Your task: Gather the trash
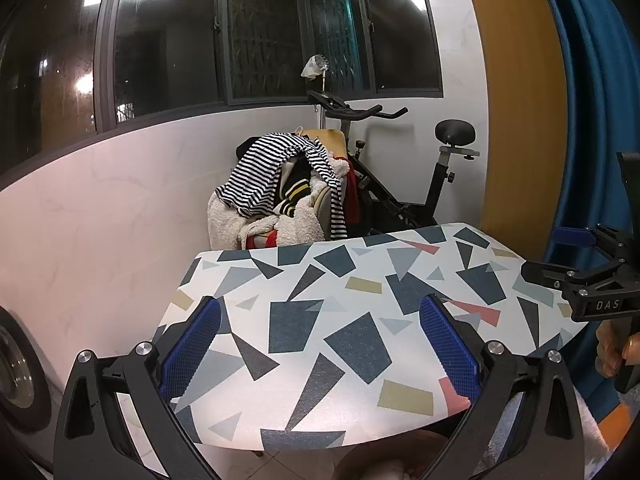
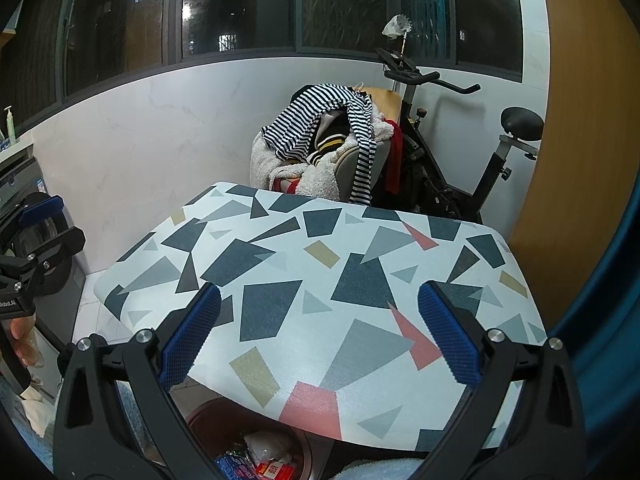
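A small table (image 1: 360, 288) (image 2: 320, 272) with a white top covered in grey, blue, pink and tan shapes fills both views, and nothing lies on it. My left gripper (image 1: 320, 340) hovers open over its near edge with nothing between its blue pads. Over the near right part of the table my right gripper (image 2: 320, 332) is open as well, holding nothing. Below the table's front edge stands a dark red bin (image 2: 208, 420) with wrappers and crumpled trash (image 2: 260, 456) inside. The right gripper (image 1: 560, 256) also shows at the right of the left wrist view.
A chair piled with clothes, a striped shirt (image 1: 276, 168) on top, stands behind the table beside an exercise bike (image 1: 400, 184). White walls and dark windows close the corner. A wooden panel (image 1: 516, 100) and blue curtain (image 1: 592, 120) are on the right; a washing machine (image 2: 24, 208) on the left.
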